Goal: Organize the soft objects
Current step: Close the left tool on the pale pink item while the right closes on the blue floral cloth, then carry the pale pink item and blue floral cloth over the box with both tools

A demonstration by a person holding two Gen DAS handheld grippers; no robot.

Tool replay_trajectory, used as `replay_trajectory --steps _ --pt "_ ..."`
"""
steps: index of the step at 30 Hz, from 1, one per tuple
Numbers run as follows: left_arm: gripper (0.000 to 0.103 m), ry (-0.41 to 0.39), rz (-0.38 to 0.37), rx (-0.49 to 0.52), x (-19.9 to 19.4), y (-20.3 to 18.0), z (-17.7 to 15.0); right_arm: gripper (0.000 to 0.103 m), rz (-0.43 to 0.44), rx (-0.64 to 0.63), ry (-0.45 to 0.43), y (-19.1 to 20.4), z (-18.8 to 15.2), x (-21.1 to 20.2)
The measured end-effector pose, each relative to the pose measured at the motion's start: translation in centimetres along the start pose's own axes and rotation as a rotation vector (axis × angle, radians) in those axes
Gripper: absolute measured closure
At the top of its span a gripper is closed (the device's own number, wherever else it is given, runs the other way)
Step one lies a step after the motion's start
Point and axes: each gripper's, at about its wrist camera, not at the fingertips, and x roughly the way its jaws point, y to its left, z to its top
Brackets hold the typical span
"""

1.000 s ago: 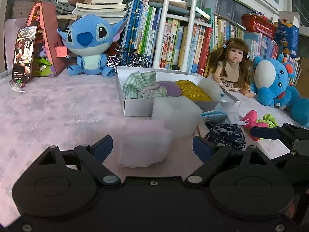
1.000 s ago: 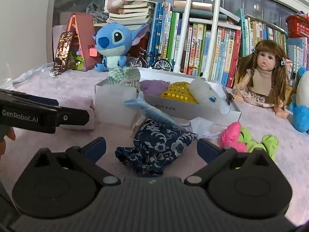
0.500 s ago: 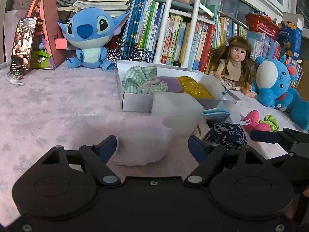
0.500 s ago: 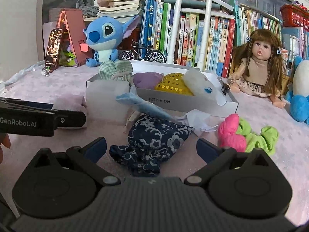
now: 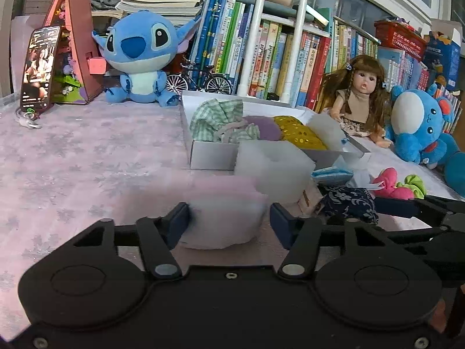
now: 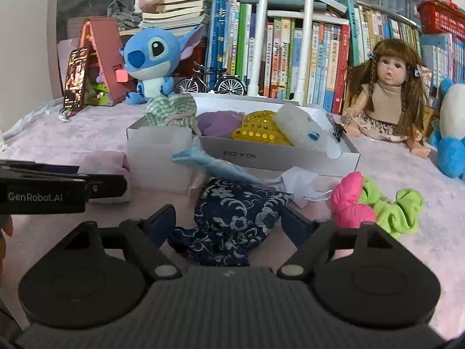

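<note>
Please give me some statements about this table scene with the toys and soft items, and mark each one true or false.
1. The pink soft block lies between the jaws of the left gripper. True; the jaws are closing.
2. The dark blue floral pouch is already in the white box. False; it lies on the table in front of the box, between the closing jaws of the right gripper.
3. The yellow sequin item is inside the white box. True.
4. The doll lies flat inside the box. False; it sits upright beside the box, before the books.
5. The pink and green scrunchies lie outside the box. True.
</note>
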Motion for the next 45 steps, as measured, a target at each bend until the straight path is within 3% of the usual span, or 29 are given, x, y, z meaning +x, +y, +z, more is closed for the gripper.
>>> replay_trajectory --steps 4,5,6,17,30,36,45 --pt "0.056 -0.002 0.003 -0.011 -0.2 0.3 0.1 0.029 0.001 0.025 0.007 -0.2 0.1 0.1" --pt "0.056 -0.003 0.002 -0.012 -0.3 0.4 0.2 0.036 0.002 0.022 0.006 -0.3 0.1 0.1" --pt "0.057 -0.005 0.001 -0.014 -0.4 0.4 0.2 0.05 -0.001 0.017 0.002 -0.2 0.1 0.0" --pt "0.058 -0.053 -0.042 -0.017 -2.0 0.1 1.6 0.054 -0.015 0.001 -0.018 -0.5 0.5 -1.5" --pt "0.061 -0.1 -0.101 -0.066 -2.6 0.8 6.2 0.054 -0.044 0.046 -0.129 -2.8 3.5 -4.3" --pt "0.063 -0.139 -0.098 -0.08 -1.4 1.2 9.2 0.054 -0.053 0.099 -0.16 -4.8 5.6 -3.9" --pt "0.063 -0.118 -0.104 -0.099 3.3 1.0 14.3 0.054 -0.065 0.176 -0.166 -8.1 10.4 -0.7"
